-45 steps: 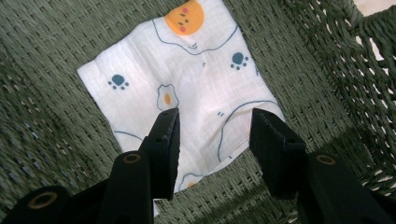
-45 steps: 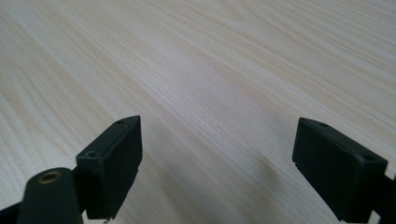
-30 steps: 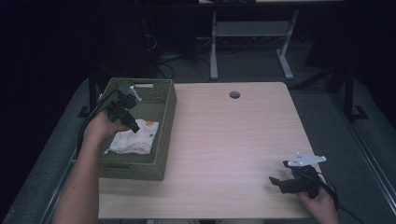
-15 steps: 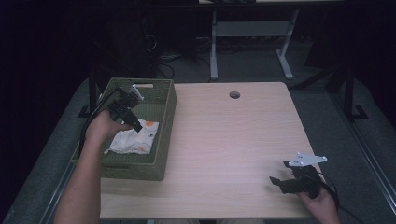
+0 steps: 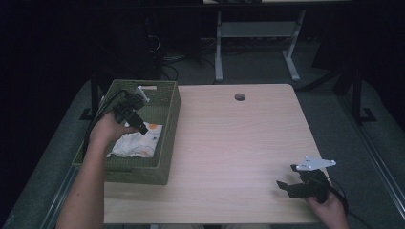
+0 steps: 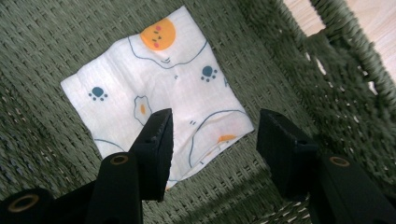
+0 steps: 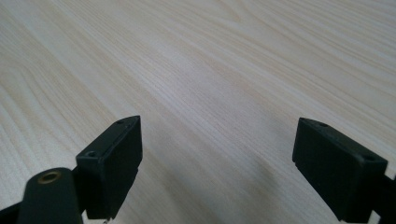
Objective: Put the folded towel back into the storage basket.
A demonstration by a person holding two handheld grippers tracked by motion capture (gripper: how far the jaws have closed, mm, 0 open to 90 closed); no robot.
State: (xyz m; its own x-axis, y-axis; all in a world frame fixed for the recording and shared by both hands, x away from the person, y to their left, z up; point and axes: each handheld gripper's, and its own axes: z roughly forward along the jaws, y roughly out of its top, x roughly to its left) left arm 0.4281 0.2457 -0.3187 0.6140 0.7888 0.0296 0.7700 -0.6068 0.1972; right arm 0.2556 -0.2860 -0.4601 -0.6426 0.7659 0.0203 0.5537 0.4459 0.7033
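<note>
A white cloth (image 5: 137,142) printed with paw marks and orange spots lies flat on the floor of a green woven basket (image 5: 168,128) at the table's left. My left gripper (image 5: 142,128) hangs inside the basket, just above the cloth's far edge. In the left gripper view the cloth (image 6: 154,88) spreads out below my left gripper (image 6: 214,140). Its jaws have just been opening and stand apart with nothing pinched between them. My right gripper (image 5: 285,187) rests low over the table's near right corner. In the right gripper view, this gripper (image 7: 217,158) is wide open over bare wood.
The basket's woven wall (image 6: 341,88) rises close to the left jaws on the right of the left gripper view. The light wood table (image 5: 239,143) has a round cable hole (image 5: 239,97) near its far edge. Dark floor and a desk frame (image 5: 258,33) lie beyond.
The left gripper has shifted only slightly over the cloth, which lies in the same spot in the basket. The right hand and its gripper have kept still.
</note>
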